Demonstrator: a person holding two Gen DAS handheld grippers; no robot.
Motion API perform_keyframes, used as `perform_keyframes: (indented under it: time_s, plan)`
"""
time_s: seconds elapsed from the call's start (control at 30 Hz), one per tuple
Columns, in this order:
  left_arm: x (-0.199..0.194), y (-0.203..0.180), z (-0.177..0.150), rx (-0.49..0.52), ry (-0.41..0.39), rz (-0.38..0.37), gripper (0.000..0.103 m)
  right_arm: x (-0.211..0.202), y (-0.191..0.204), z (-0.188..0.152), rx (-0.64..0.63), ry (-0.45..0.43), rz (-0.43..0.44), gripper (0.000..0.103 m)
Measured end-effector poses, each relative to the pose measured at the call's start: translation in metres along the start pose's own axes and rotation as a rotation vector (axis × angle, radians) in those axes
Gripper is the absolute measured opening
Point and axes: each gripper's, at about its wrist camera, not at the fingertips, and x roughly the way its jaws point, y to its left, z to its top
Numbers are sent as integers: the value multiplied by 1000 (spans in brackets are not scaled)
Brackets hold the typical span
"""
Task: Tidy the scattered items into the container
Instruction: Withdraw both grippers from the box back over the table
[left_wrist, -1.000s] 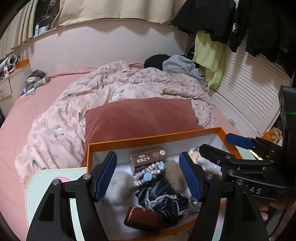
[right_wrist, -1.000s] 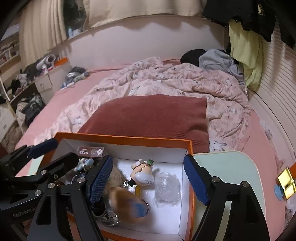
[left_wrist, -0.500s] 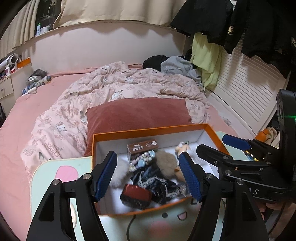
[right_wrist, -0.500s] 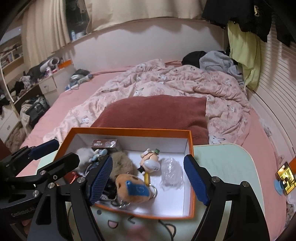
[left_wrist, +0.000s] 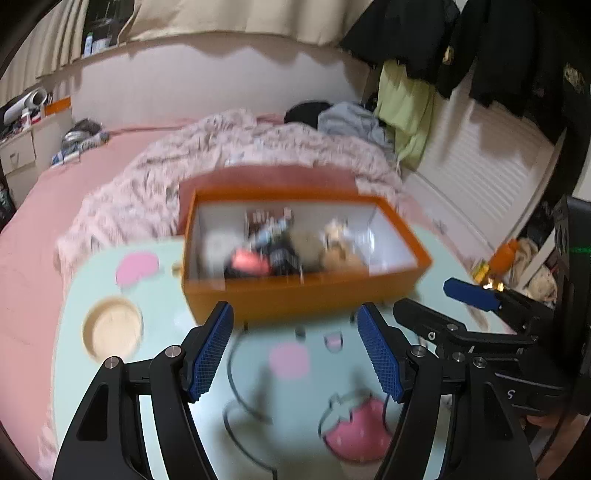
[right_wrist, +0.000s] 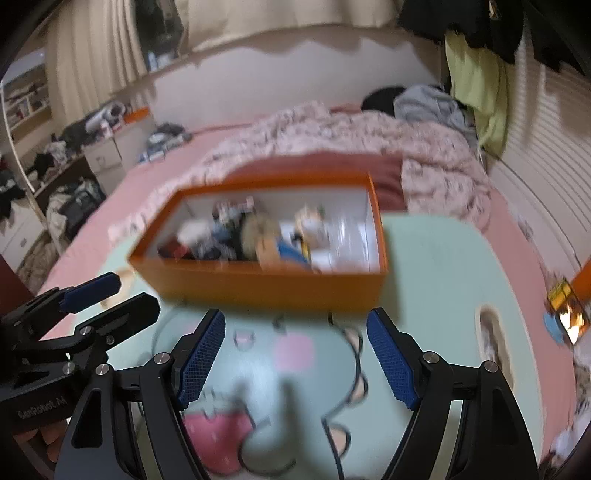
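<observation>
An orange box (left_wrist: 295, 295) with white inside stands on a pale green cartoon table (left_wrist: 155, 295), blurred by motion. Inside lie several small items: a red case (left_wrist: 248, 260), a white pompom (left_wrist: 214, 246), a tan plush (left_wrist: 341, 258), dark fabric. In the right wrist view the same orange box (right_wrist: 258, 284) holds a blue-and-tan plush (right_wrist: 275, 251). My left gripper (left_wrist: 295, 352) hangs open and empty in front of the box's near wall. My right gripper (right_wrist: 295, 358) is open and empty too, beside the left gripper (right_wrist: 96, 306).
The table has a round cup recess (left_wrist: 112, 328) at left and a strawberry print (left_wrist: 354, 432) near me. Behind the box lies a bed with a red pillow (right_wrist: 384, 173) and a pink quilt (left_wrist: 229, 147). Clothes (left_wrist: 406, 107) hang at the right.
Both grippers have pulled back from over the box toward me. The box now sits farther off with bare table in front. The jaws kept the same width.
</observation>
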Motion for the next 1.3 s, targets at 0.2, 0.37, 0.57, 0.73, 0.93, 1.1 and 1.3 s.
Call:
perform_keyframes:
  time_s: [0.2, 0.37, 0.57, 0.73, 0.93, 1.1, 1.3]
  plan:
    - [25, -3, -36, -26, 139, 52, 70, 14, -8, -41, 39, 104, -37, 79]
    - [35, -3, -47, -15, 171, 113, 72, 20, -11, -49, 53, 137, -52, 81]
    - [43, 6, -50, -8, 162, 225, 96, 29, -6, -56, -11, 148, -145, 103]
    - [43, 14, -52, -26, 146, 237, 103, 28, -6, -59, -17, 136, -145, 103]
    - [43, 15, -52, -17, 141, 229, 103, 29, -6, -59, -16, 134, -145, 103]
    - [43, 14, -51, -17, 141, 229, 103, 29, -6, -59, -16, 134, -146, 103]
    - [43, 15, -51, -18, 141, 230, 103, 29, -5, -59, -16, 135, -146, 103]
